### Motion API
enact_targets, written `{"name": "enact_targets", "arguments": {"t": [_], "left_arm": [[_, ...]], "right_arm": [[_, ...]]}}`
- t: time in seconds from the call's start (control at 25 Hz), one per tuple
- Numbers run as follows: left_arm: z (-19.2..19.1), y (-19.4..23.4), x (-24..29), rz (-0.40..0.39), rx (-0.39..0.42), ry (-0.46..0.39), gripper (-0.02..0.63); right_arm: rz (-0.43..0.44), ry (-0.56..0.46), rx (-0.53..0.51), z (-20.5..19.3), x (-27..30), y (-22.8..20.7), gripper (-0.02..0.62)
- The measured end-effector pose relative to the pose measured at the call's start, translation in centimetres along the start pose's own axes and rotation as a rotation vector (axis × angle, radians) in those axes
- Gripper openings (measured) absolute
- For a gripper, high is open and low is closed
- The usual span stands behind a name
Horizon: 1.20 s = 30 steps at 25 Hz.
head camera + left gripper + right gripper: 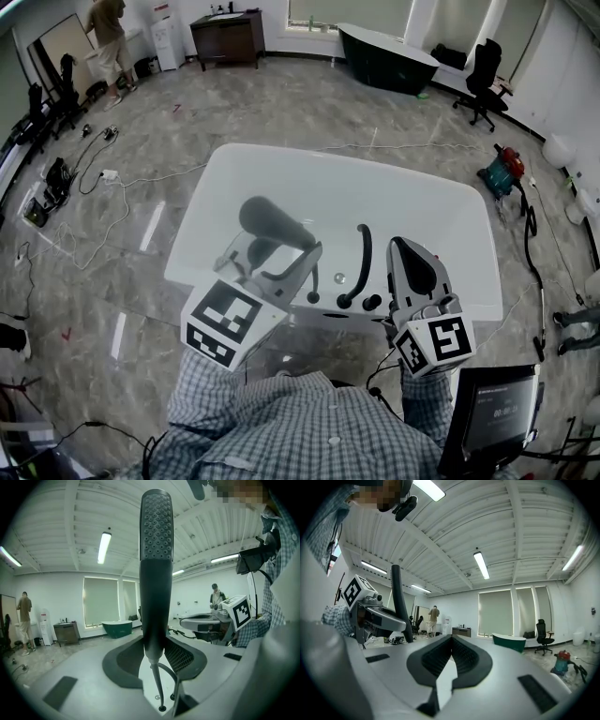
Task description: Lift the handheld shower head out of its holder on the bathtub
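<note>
The dark grey handheld shower head (272, 223) is held above the white bathtub (450, 197), with my left gripper (302, 255) shut on its handle. In the left gripper view the shower head (156, 550) stands upright between the jaws of the left gripper (154, 641), nozzle face up, and its hose (157, 686) trails down. The black curved faucet spout (362, 262) and its knobs (372, 302) sit on the tub's near rim. My right gripper (400, 246) hovers just right of the spout, shut on nothing. In its own view the right gripper (451, 638) shows pads pressed together.
A second, dark green tub (384, 56) and an office chair (483, 80) stand at the back. A vacuum (502, 169) lies right of the white tub. Cables (103, 178) run over the floor at left. A person (108, 42) stands far left. A monitor (497, 408) is near right.
</note>
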<state>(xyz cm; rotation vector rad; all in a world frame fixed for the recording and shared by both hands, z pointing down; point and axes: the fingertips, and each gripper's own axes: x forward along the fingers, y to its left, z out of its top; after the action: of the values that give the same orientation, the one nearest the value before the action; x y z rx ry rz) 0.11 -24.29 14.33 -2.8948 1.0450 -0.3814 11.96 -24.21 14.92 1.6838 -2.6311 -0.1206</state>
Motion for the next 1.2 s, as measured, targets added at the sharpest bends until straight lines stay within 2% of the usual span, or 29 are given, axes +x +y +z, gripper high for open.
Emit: {"name": "enact_targets", "arguments": {"t": [1.2], "left_arm": [[-0.12, -0.34, -0.59, -0.011, -0.020, -0.010, 0.126]], "right_arm": [[0.011, 0.025, -0.001, -0.84, 0.08, 0.81, 0.015]]}}
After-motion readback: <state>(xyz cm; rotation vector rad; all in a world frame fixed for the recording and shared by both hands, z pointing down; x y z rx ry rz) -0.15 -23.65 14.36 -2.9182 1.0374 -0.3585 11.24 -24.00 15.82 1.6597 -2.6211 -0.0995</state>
